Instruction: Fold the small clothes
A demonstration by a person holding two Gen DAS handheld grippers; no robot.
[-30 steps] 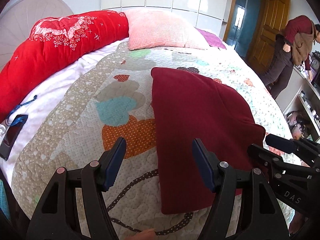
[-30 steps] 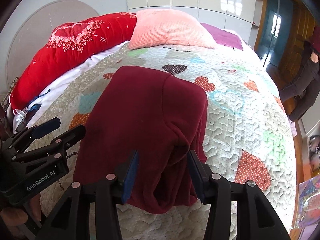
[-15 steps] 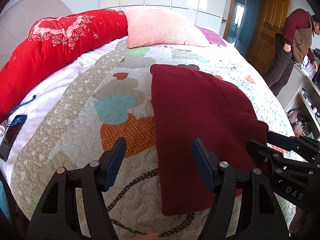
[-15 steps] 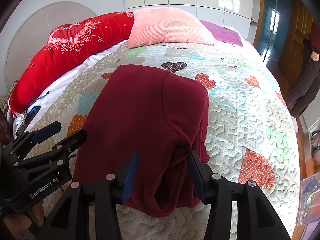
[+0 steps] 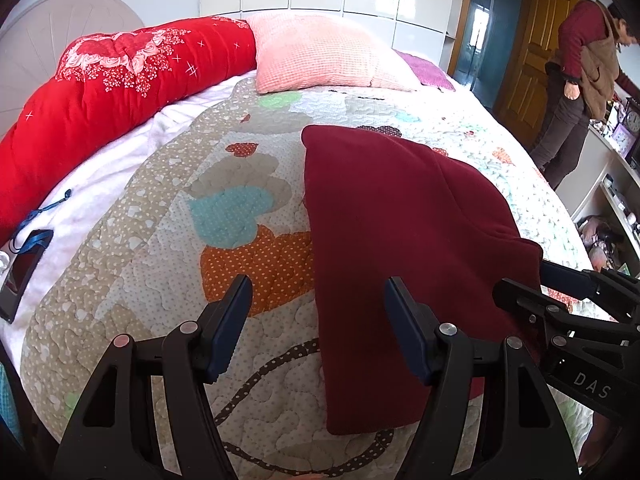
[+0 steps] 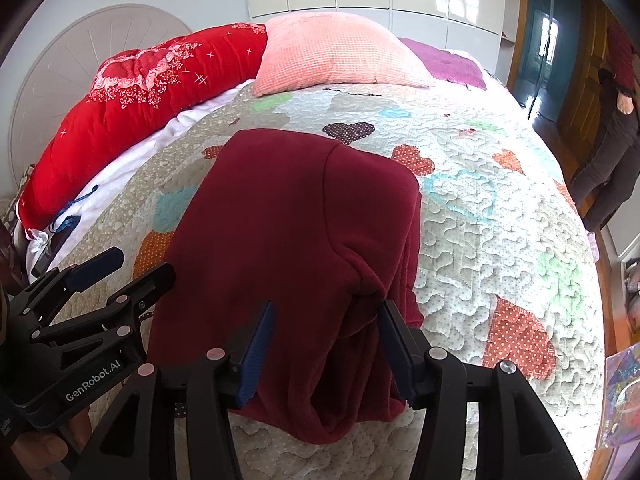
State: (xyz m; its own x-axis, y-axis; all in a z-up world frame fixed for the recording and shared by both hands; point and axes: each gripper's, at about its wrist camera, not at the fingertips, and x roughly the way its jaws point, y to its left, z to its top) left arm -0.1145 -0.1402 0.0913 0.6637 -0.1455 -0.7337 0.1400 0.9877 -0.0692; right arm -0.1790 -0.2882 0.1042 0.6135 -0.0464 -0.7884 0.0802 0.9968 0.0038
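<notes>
A dark red fleece garment [image 5: 392,240] lies folded lengthwise on the patchwork quilt [image 5: 240,248]; in the right wrist view [image 6: 296,240] its right side is doubled over and a rumpled end hangs toward me. My left gripper [image 5: 318,312] is open and empty, hovering over the garment's left edge near its near end. My right gripper [image 6: 326,336] is open above the garment's near right part, jaws either side of the rumpled fold without holding it. Each gripper shows in the other's view: right [image 5: 568,312], left [image 6: 100,292].
A long red bolster [image 5: 112,92] and a pink pillow [image 5: 324,56] lie at the head of the bed. A phone on a blue lanyard [image 5: 24,264] lies on the white sheet at the left. A person [image 5: 580,80] stands by shelves at the right.
Both grippers have stayed open and shifted only slightly; the garment lies as before. The person at the right has straightened a little.
</notes>
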